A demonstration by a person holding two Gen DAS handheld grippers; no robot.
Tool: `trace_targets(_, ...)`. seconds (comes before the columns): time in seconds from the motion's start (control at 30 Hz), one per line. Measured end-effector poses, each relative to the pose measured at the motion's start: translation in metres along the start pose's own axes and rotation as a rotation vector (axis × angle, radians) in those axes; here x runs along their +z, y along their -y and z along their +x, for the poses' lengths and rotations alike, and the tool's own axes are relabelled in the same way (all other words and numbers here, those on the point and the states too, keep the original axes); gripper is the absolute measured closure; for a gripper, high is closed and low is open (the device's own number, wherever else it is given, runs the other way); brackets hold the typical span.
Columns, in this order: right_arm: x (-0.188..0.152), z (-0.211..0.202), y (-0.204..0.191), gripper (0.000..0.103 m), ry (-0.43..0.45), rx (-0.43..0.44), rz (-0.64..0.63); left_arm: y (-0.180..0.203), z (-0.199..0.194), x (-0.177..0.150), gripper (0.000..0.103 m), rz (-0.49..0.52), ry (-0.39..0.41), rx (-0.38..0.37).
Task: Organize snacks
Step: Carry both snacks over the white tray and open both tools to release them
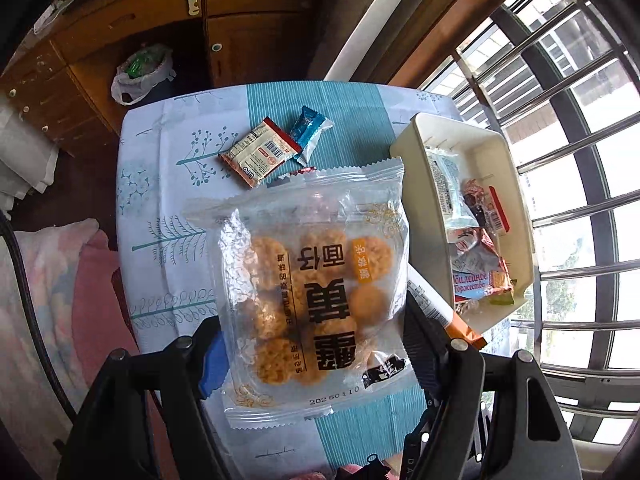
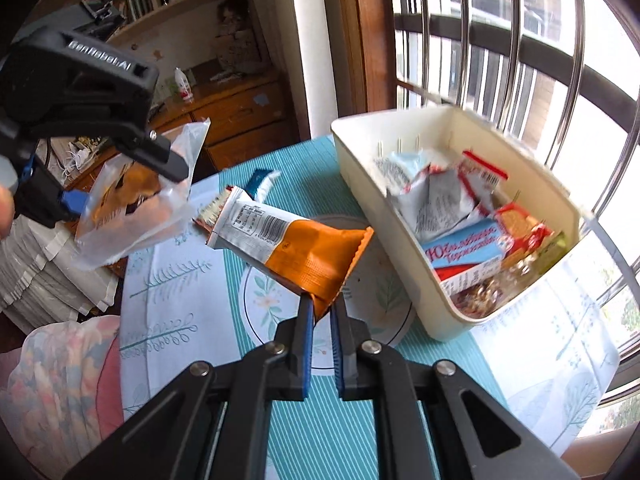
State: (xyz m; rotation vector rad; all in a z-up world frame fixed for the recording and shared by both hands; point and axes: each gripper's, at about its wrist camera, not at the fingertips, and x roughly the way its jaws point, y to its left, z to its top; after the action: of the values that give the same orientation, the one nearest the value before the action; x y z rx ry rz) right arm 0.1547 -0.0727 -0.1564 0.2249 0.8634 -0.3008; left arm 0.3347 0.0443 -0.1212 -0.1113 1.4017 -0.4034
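Note:
My left gripper point(image 1: 312, 344) is shut on a clear bag of round orange crackers point(image 1: 312, 292) and holds it above the table; it also shows in the right wrist view point(image 2: 132, 204). My right gripper point(image 2: 321, 312) is shut on the corner of an orange-and-white snack bar point(image 2: 296, 244), held in the air just left of the cream bin point(image 2: 352, 152). The bin point(image 1: 516, 184) holds several wrapped snacks. A red-edged packet point(image 1: 256, 152) and a blue candy wrapper point(image 1: 310, 132) lie on the table beyond the bag.
The small table has a blue-and-white tablecloth point(image 1: 160, 208) and stands against a barred window point(image 1: 580, 160). A wooden cabinet point(image 1: 240, 32) and a plastic bag point(image 1: 140, 76) are behind it. A floral cushion point(image 2: 60, 380) lies at the left.

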Motion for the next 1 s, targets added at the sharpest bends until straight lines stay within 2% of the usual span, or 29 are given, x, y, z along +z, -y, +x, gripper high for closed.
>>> trace_targets(0.27,0.005,-0.057,0.001,0.095,0.118,-0.03,-0.024,0.006,-0.042,-0.043,0.03,0.053,0.101,-0.099)
trace_targets(0.5,0.013,-0.09,0.01,0.095,0.18,-0.038,-0.039,0.01,-0.057,-0.072,0.03,0.065,0.178,-0.161)
trace_targets(0.67,0.016,-0.099,0.028,0.095,0.194,-0.051,-0.026,0.023,-0.056,-0.1,0.03,0.088,0.219,-0.215)
trace_targets(0.83,0.019,-0.1,0.052,0.095,0.192,-0.048,-0.021,0.048,-0.049,-0.12,0.03,0.117,0.269,-0.223)
trace_targets(1.0,0.027,-0.096,0.084,0.095,0.18,-0.035,-0.031,0.079,-0.038,-0.125,0.03,0.101,0.308,-0.22)
